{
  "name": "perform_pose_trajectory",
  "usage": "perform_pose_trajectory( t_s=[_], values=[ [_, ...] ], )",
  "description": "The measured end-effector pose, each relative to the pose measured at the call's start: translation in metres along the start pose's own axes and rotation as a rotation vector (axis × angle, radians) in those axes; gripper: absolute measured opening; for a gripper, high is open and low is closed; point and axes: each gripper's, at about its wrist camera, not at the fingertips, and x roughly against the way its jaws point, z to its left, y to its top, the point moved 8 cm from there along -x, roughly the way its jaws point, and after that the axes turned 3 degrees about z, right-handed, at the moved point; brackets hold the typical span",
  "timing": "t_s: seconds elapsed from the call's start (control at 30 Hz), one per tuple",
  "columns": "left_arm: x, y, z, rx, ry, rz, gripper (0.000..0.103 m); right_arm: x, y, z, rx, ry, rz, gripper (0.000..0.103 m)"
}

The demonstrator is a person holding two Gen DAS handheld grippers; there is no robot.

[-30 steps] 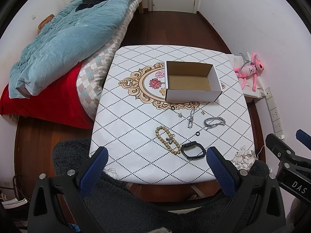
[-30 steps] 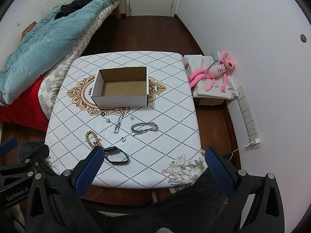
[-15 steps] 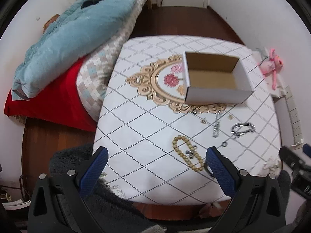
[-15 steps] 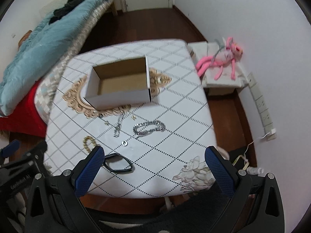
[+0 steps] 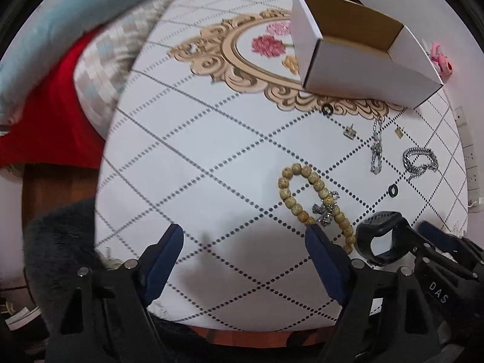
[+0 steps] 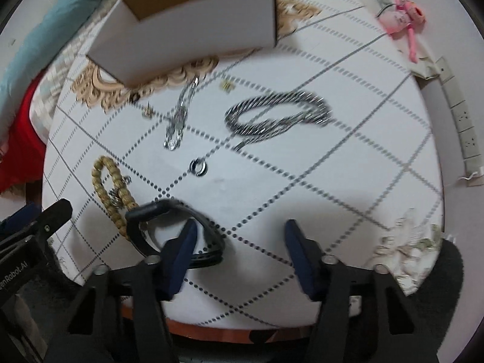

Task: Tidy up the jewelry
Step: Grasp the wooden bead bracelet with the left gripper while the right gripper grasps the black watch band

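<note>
Closing in: both tools, left (image 5: 243,251) and right (image 6: 239,242), open and empty, now low over table (image 5: 187,151); band (image 6: 169,230) at right tool's 9 o'clock; pickup imminent.

We read two printed marks, both in white letters on black gripper bodies. In the left wrist view, the right gripper (image 5: 435,242) carries "DAS" on its side near the lower right. In the right wrist view, the left gripper (image 6: 33,227) shows "enRobot.AI" at the left edge, its first letter cut off by the frame.
</note>
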Motion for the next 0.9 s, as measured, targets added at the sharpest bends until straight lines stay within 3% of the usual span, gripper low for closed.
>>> perform_pose_trajectory(
  t_s=[0.07,0.1,0.27,0.33,0.37,0.43,0.47,0.5,0.57,0.9],
  values=[
    [-0.005,0.001,-0.002,0.008,-0.023,0.01,0.08,-0.001,0.0,0.008,0.034,-0.008,-0.007,0.03],
    [-0.008,0.002,-0.002,0.016,-0.04,0.016,0.077,-0.002,0.0,0.01,0.041,-0.002,-0.007,0.009],
    [-0.021,0.016,-0.002,0.069,-0.102,0.036,0.076,0.003,0.001,-0.001,0.016,-0.039,-0.043,0.008],
    [-0.027,0.021,-0.004,0.067,-0.104,0.044,0.068,0.007,0.003,-0.011,-0.009,-0.044,-0.053,0.008],
    [-0.03,0.024,-0.006,0.058,-0.105,0.045,0.054,0.008,0.004,-0.017,-0.024,-0.05,-0.06,0.008],
    [-0.031,0.029,-0.01,0.021,-0.07,0.027,0.047,0.014,0.007,-0.025,-0.043,-0.053,-0.062,0.008],
    [-0.031,0.031,-0.012,0.002,-0.06,0.017,0.038,0.015,0.008,-0.029,-0.051,-0.057,-0.065,0.008],
    [-0.03,0.033,-0.015,-0.021,-0.051,0.0,0.022,0.016,0.009,-0.031,-0.058,-0.058,-0.065,0.008],
    [-0.029,0.036,-0.022,-0.057,-0.064,-0.012,0.007,0.021,0.013,-0.038,-0.069,-0.056,-0.065,0.008],
    [0.017,0.036,-0.036,-0.076,-0.146,-0.096,0.007,0.048,0.022,-0.035,-0.074,-0.006,-0.103,0.008]
  ],
)
